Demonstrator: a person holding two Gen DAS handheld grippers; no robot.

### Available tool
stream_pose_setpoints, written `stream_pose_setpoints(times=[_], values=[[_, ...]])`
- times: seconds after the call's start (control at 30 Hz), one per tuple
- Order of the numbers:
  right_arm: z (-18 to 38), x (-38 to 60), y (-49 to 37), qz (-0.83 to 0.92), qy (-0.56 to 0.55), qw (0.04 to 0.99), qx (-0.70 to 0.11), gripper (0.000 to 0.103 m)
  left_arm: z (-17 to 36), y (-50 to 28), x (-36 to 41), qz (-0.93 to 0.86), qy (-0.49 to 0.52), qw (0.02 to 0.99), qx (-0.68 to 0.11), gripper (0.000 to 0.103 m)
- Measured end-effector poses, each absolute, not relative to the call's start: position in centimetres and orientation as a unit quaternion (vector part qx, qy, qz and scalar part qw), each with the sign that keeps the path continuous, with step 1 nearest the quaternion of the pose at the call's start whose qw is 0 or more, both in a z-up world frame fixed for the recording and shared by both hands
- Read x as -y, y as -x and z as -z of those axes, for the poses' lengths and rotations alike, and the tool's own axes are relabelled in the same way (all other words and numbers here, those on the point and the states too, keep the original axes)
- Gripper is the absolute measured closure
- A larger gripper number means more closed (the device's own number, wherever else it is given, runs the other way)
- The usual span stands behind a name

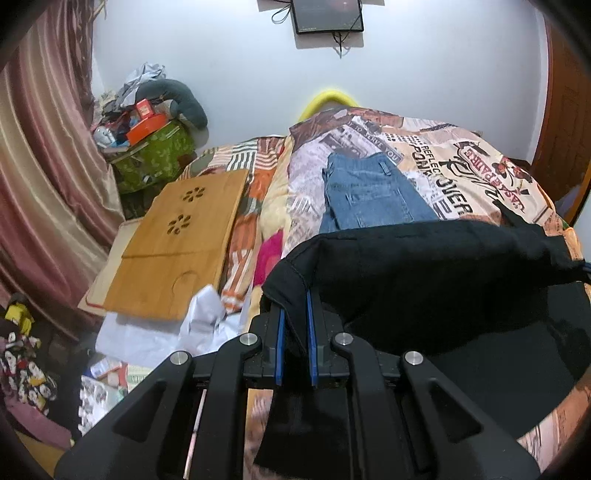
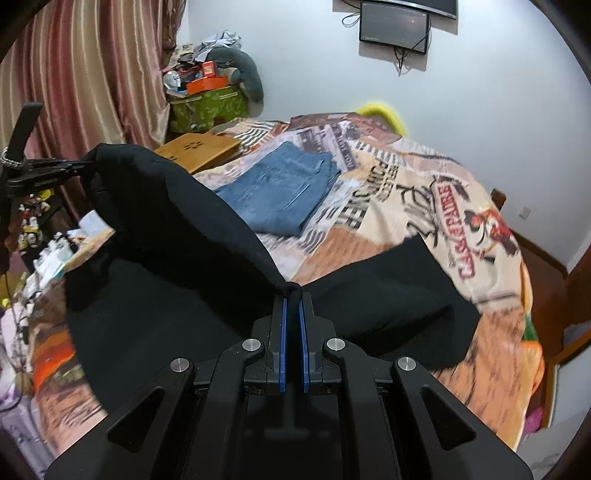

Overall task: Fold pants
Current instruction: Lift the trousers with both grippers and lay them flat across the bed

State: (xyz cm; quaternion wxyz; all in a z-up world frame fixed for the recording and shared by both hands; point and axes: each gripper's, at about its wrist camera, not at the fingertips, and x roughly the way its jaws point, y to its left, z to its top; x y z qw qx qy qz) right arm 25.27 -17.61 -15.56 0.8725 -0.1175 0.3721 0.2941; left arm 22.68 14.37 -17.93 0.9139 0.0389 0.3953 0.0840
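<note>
Mid-fold: left gripper [image 1: 295,317] and right gripper [image 2: 292,295] each pinch an edge of the black pants [image 2: 166,221], lifted over the bed [image 2: 443,229]; next, likely lay edge across evenly.

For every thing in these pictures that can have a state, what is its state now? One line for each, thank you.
Black pants: lifted at one edge by both claws, the rest lying on the bed.
Left claw: shut on the black pants.
Right claw: shut on the black pants.
Blue jeans: folded, lying flat on the bed.
Wall screen: dark.
Wooden lap desk: lying flat.
</note>
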Motion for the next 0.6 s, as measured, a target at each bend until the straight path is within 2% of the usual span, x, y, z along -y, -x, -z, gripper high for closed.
stream_pose_setpoints(times=[0.47, 0.6], values=[[21.4, 17.0, -19.3, -0.305, 0.108, 0.836, -0.443, 0.098, 23.9, -15.9, -14.8, -0.082, -0.011, 0.887, -0.455, 0.093], [21.5, 17.2, -18.5, -0.298, 0.098, 0.841, -0.441, 0.097, 26.4, -14.7, -15.0, -0.092, -0.007, 0.871, -0.483, 0.093]])
